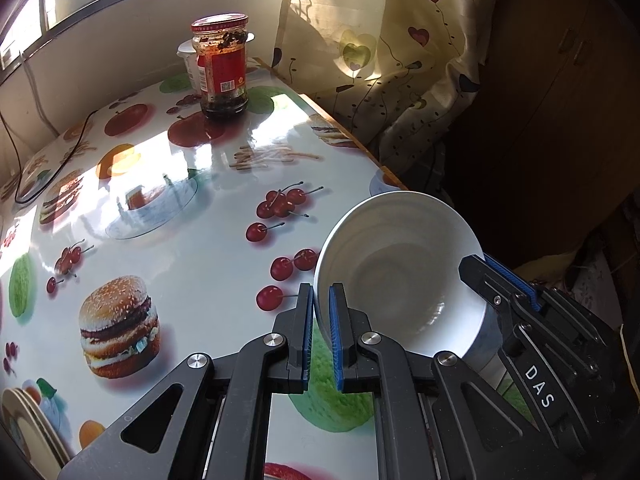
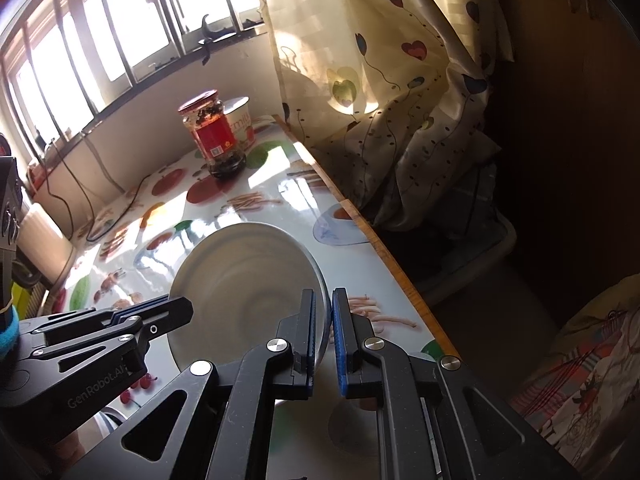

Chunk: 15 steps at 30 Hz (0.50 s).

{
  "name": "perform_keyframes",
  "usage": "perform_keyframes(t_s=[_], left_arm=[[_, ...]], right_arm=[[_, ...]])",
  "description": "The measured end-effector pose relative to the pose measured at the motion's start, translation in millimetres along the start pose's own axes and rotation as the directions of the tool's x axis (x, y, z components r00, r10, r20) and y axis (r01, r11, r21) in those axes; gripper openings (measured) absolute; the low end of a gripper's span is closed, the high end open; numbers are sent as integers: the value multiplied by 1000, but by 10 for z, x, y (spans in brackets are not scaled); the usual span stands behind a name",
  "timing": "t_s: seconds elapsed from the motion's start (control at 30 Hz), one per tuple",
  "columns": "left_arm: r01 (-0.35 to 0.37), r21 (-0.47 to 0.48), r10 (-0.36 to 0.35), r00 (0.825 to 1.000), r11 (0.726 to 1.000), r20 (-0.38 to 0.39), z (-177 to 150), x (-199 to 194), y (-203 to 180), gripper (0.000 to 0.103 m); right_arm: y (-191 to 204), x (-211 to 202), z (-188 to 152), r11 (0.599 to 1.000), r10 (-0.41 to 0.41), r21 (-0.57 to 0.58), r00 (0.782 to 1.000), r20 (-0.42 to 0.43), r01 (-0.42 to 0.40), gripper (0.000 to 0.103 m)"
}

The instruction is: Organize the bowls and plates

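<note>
A white bowl (image 1: 400,280) (image 2: 248,280) is held tilted near the right edge of the table, one gripper on each side of it. My left gripper (image 1: 321,292) is shut on the bowl's left rim, which passes between its blue pads. My right gripper (image 2: 324,296) is shut on the opposite rim. Each gripper shows in the other's view: the right gripper (image 1: 484,260) at the bowl's far side, the left gripper (image 2: 180,304) at the bowl's left. A stack of cream plates (image 1: 28,424) lies at the table's near left corner.
A glass jar with a red label (image 1: 222,68) (image 2: 214,136) stands at the back of the table (image 1: 180,240), with a white cup (image 2: 240,120) behind it. A black cable (image 1: 72,148) runs along the back left. A curtain (image 1: 380,60) hangs past the right edge.
</note>
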<state>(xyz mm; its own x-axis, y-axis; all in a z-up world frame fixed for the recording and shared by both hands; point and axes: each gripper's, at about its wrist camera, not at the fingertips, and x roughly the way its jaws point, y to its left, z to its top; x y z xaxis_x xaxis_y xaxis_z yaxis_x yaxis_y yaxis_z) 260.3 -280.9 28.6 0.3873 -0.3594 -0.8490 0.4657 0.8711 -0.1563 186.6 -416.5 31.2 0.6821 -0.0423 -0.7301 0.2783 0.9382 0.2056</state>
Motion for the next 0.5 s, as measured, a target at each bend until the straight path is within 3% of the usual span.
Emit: perform_keyframes(t_s=[0.5], left_arm=[[17,-11,-17,998,1000,58,-125,-334,42,8]], right_arm=[[139,-387,-16,1000,22,-6,998,62,-22,9]])
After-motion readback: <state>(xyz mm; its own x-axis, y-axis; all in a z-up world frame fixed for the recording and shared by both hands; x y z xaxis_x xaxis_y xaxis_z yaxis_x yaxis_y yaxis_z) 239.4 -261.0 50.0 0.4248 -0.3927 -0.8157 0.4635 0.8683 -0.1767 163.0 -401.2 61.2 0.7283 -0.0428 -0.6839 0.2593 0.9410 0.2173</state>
